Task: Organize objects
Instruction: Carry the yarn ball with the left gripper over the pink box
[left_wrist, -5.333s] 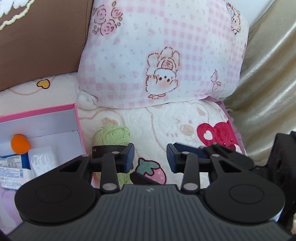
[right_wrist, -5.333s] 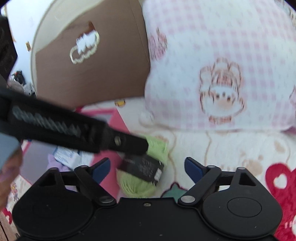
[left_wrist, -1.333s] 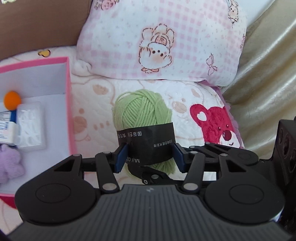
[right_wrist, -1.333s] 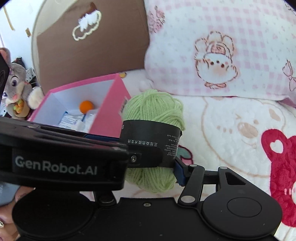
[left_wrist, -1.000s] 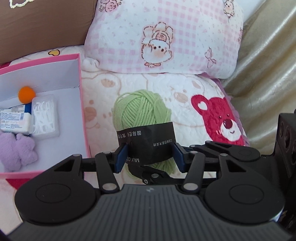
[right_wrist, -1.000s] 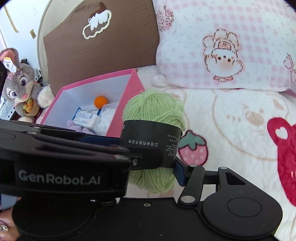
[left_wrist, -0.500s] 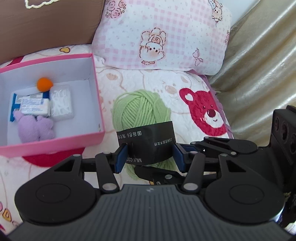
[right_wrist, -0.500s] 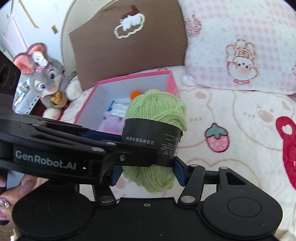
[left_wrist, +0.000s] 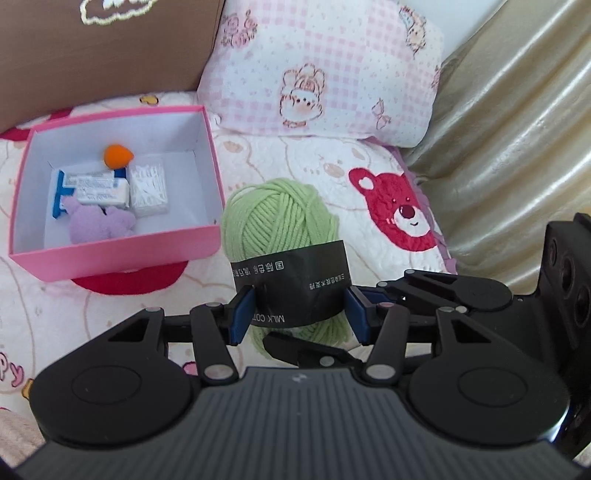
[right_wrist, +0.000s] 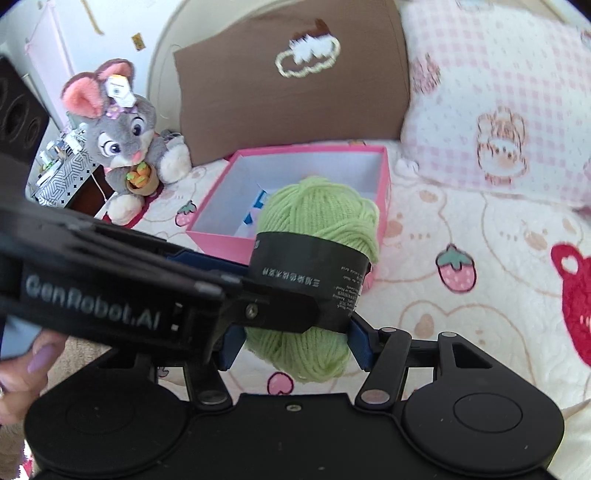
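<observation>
Both sets of jaws are clamped on the green yarn ball (left_wrist: 280, 221) at its black paper band: left gripper (left_wrist: 298, 314) and right gripper (right_wrist: 293, 345). It hangs above the quilt (left_wrist: 314, 162), the pink box (left_wrist: 122, 254) at ten o'clock. The band could slide off, or uneven pulling could drop the ball short.

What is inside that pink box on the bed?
In the pink box lie an orange ball, a white packet, a clear case of white sticks and a purple plush. A blue item underneath is mostly covered.
</observation>
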